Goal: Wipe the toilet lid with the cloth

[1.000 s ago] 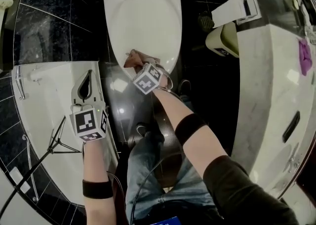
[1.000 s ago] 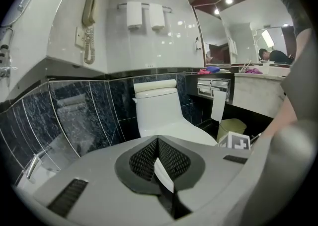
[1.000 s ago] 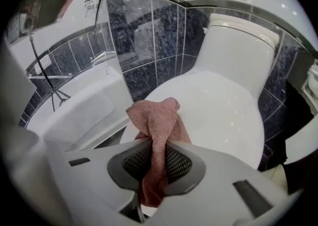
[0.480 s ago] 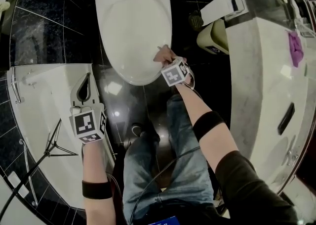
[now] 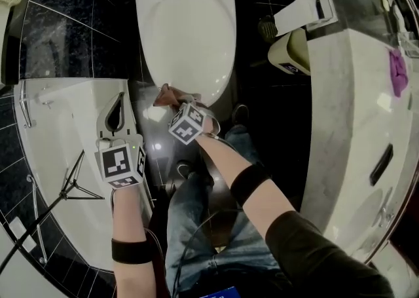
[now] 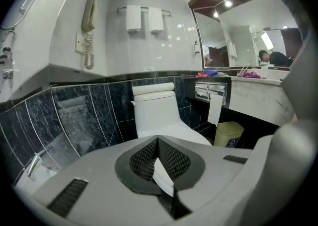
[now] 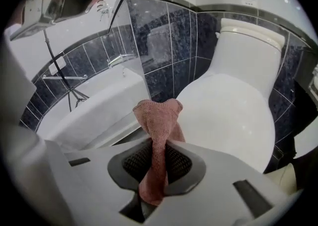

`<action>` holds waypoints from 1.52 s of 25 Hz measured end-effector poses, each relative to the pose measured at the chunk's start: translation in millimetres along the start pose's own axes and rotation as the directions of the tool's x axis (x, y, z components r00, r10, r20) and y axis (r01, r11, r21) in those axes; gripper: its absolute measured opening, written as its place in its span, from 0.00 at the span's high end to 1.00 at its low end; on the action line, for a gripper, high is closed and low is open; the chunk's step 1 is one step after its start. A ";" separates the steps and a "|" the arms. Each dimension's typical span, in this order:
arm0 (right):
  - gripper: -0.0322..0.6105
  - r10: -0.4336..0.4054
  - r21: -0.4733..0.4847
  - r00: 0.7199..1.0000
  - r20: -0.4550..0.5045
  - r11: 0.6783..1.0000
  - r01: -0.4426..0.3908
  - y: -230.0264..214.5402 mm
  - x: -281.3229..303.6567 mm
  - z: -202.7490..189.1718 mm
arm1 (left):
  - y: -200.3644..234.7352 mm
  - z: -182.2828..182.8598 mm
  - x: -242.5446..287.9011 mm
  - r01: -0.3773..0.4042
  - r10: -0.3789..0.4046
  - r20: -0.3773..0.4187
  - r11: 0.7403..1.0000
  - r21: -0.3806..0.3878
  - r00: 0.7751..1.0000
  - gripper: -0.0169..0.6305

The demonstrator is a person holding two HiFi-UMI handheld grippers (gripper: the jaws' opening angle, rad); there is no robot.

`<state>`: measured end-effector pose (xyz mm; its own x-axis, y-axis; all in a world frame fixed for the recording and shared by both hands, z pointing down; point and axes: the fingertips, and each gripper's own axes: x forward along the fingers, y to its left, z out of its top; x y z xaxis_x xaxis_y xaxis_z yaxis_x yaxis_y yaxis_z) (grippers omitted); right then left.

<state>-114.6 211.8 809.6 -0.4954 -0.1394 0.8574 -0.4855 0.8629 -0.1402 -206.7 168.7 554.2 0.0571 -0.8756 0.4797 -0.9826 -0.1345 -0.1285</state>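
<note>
Right tool [image 7: 158,163] is clamped on the pinkish cloth [image 7: 158,120], which bunches up past the tips right at the near-left edge of the closed toilet lid [image 5: 190,35]. Left tool [image 6: 158,159] is squeezed shut on nothing, over the bathtub [image 5: 59,133] rim.

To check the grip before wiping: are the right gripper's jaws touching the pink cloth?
Touching. The right gripper view shows the cloth pinched between the jaws of the right gripper, its free end sticking out beyond them.
</note>
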 end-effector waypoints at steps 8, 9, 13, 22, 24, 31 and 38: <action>0.83 0.024 -0.011 0.996 -0.082 1.000 -0.025 -22.8 3.2 -45.0 | -0.3 -18.5 1.7 -0.012 0.011 -0.047 1.000 -0.021 0.999 0.97; 0.83 0.022 0.016 0.997 -0.080 1.000 -0.021 -28.9 -1.1 -49.5 | -1.9 -18.6 4.1 -0.011 0.010 -0.043 1.000 -0.023 0.999 0.97; 0.83 -0.022 0.077 0.995 -0.094 0.997 0.030 -60.6 -18.4 -69.0 | -14.2 -4.6 16.7 0.000 -0.002 -0.045 0.999 -0.038 0.999 0.97; 0.83 -0.071 0.115 0.980 -0.185 0.989 0.093 -112.0 -41.6 -112.2 | -25.4 17.3 39.7 0.013 -0.014 -0.039 0.999 -0.041 0.999 0.97; 0.83 -0.072 0.104 0.980 -0.186 0.990 0.092 -112.2 -40.4 -113.3 | -28.6 18.2 43.8 0.016 -0.017 -0.041 0.999 -0.043 0.999 0.97; 0.83 -0.181 0.161 0.969 -0.170 0.965 0.209 -154.9 -47.2 -110.0 | -28.0 13.9 50.2 0.017 -0.020 -0.072 0.999 -0.044 0.997 0.97; 0.84 -0.235 0.164 0.961 -0.145 0.952 0.258 -229.5 -50.6 -76.8 | -23.6 19.6 73.2 -0.024 0.018 -0.110 0.998 -0.056 0.994 0.97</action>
<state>77.2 58.1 836.4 -0.2577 -0.2664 0.9288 -0.7081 0.7061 0.0061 -175.8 98.7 575.3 0.0195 -0.8217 0.5695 -0.9920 -0.0868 -0.0912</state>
